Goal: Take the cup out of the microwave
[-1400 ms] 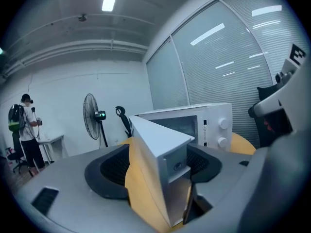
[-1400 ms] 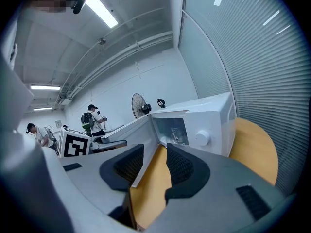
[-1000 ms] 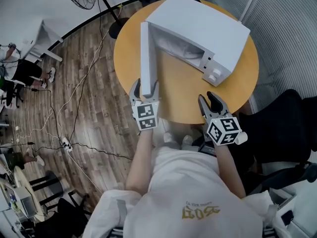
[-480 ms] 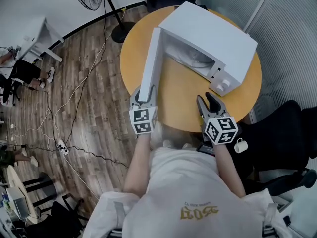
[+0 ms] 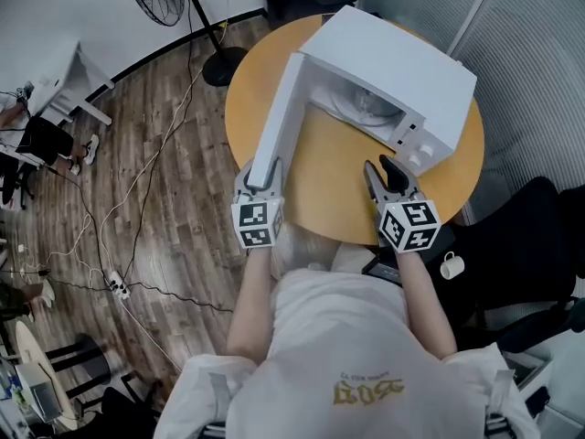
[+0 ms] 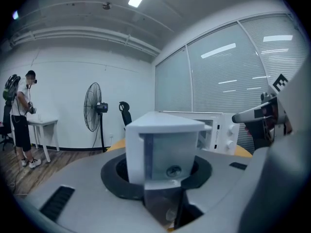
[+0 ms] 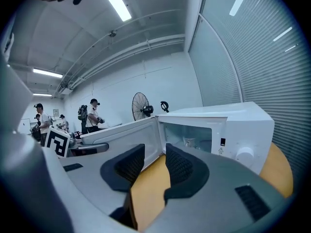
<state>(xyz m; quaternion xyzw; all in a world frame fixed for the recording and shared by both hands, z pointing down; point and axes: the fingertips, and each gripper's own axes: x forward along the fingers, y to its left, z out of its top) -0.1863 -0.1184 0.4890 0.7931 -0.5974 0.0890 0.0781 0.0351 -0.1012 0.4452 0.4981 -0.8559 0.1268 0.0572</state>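
The person wears a white short-sleeved shirt [image 5: 347, 337] with a small gold print [image 5: 369, 390] on the front. Each hand carries a light grey gripper. The left gripper [image 5: 260, 170] has at its rear a white cube [image 5: 257, 224] with black square markers. Its jaws are closing, with the edge of the microwave door [image 5: 279, 108] between them. The right gripper [image 5: 379, 166] bears a like cube [image 5: 409, 226]. In the gripper views the bodies are smooth grey shells with narrow dark slots. The pads [image 7: 181, 165] are black, curved and finely ribbed.
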